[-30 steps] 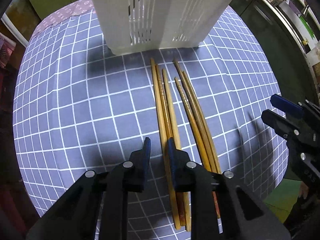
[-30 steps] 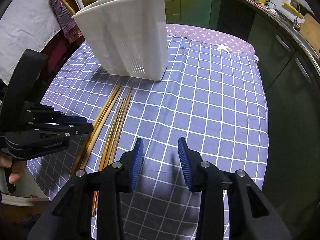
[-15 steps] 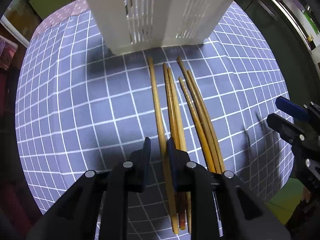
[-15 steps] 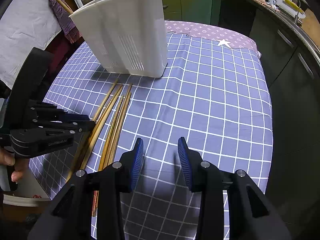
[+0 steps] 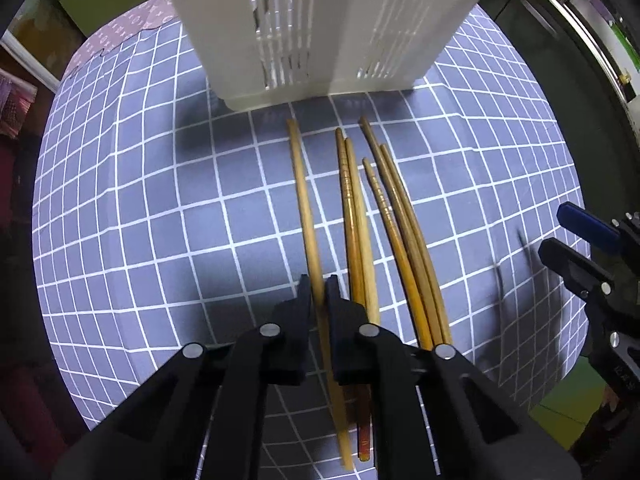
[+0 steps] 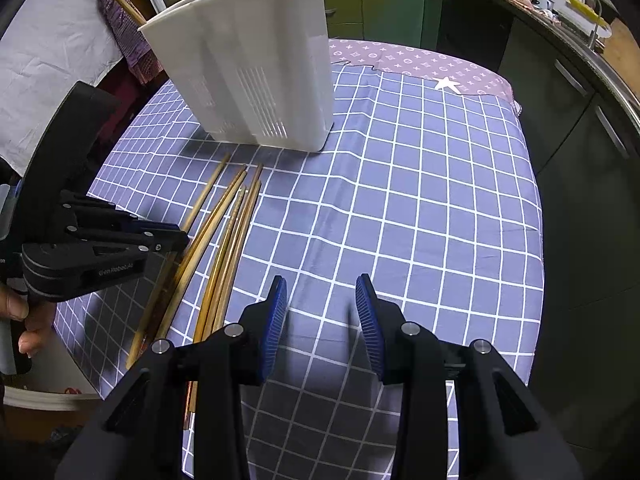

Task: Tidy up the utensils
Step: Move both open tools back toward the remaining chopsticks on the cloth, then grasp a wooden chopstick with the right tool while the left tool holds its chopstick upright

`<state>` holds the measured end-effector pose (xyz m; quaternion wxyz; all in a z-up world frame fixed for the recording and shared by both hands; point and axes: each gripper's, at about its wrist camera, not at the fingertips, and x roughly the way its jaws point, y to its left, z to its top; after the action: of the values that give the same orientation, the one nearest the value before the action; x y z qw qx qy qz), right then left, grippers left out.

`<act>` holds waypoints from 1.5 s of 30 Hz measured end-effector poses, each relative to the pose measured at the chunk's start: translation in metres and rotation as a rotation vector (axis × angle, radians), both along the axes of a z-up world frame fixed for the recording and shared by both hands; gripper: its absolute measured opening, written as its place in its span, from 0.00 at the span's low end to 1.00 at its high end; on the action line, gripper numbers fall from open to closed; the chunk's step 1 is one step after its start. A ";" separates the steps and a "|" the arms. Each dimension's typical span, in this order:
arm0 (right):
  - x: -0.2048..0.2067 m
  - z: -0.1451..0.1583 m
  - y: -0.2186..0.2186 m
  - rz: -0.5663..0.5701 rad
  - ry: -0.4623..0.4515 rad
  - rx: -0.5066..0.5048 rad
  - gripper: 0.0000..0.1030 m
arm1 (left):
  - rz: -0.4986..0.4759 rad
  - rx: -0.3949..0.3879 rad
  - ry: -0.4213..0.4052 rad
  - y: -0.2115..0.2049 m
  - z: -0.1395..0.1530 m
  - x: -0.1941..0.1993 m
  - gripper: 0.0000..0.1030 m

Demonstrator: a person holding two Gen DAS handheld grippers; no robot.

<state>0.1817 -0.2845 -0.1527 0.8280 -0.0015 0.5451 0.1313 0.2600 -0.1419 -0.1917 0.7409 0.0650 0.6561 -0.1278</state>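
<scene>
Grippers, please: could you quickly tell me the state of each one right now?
Left gripper: closed on the leftmost chopstick, which lies on the table.
Right gripper: open, holding nothing.

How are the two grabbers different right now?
The left gripper has its fingers pinched around one chopstick; the right gripper is wide open and holds nothing. The left is over the chopsticks; the right is over bare checked cloth. Both are black with two fingers.

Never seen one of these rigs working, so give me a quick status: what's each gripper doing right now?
Left hand-held gripper shut on leftmost chopstick. Right hand-held gripper open, empty. White utensil holder just beyond; path clear.
</scene>
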 end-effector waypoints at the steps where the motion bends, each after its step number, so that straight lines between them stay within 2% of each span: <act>1: 0.000 0.000 0.000 -0.001 0.000 0.001 0.36 | 0.002 -0.006 -0.004 0.003 0.000 0.000 0.07; 6: 0.001 0.001 -0.001 -0.001 0.001 -0.002 0.36 | 0.007 -0.033 -0.036 0.014 0.009 -0.004 0.07; 14: 0.002 0.004 0.007 0.006 0.003 -0.013 0.37 | 0.018 -0.120 -0.138 0.043 0.046 -0.028 0.07; 17: 0.003 0.003 0.011 0.013 0.011 -0.015 0.37 | 0.020 -0.150 -0.191 0.055 0.063 -0.041 0.07; 21: 0.005 0.002 0.017 0.023 0.028 -0.008 0.40 | 0.016 -0.172 -0.303 0.071 0.087 -0.060 0.07; 26: 0.007 0.000 0.029 0.046 0.042 -0.021 0.40 | 0.011 -0.204 -0.399 0.081 0.106 -0.082 0.06; 32: 0.011 0.000 0.042 0.066 0.058 -0.028 0.40 | 0.000 -0.232 -0.478 0.094 0.114 -0.106 0.06; 40: 0.020 -0.007 0.052 0.078 0.121 -0.016 0.40 | -0.002 -0.256 -0.530 0.105 0.117 -0.124 0.06; 45: 0.028 -0.017 0.059 0.074 0.159 -0.026 0.26 | -0.002 -0.265 -0.537 0.108 0.117 -0.128 0.06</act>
<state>0.2098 -0.2257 -0.1698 0.7767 -0.0221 0.6104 0.1541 0.1318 -0.0341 -0.0744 0.8898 -0.0001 0.4143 -0.1913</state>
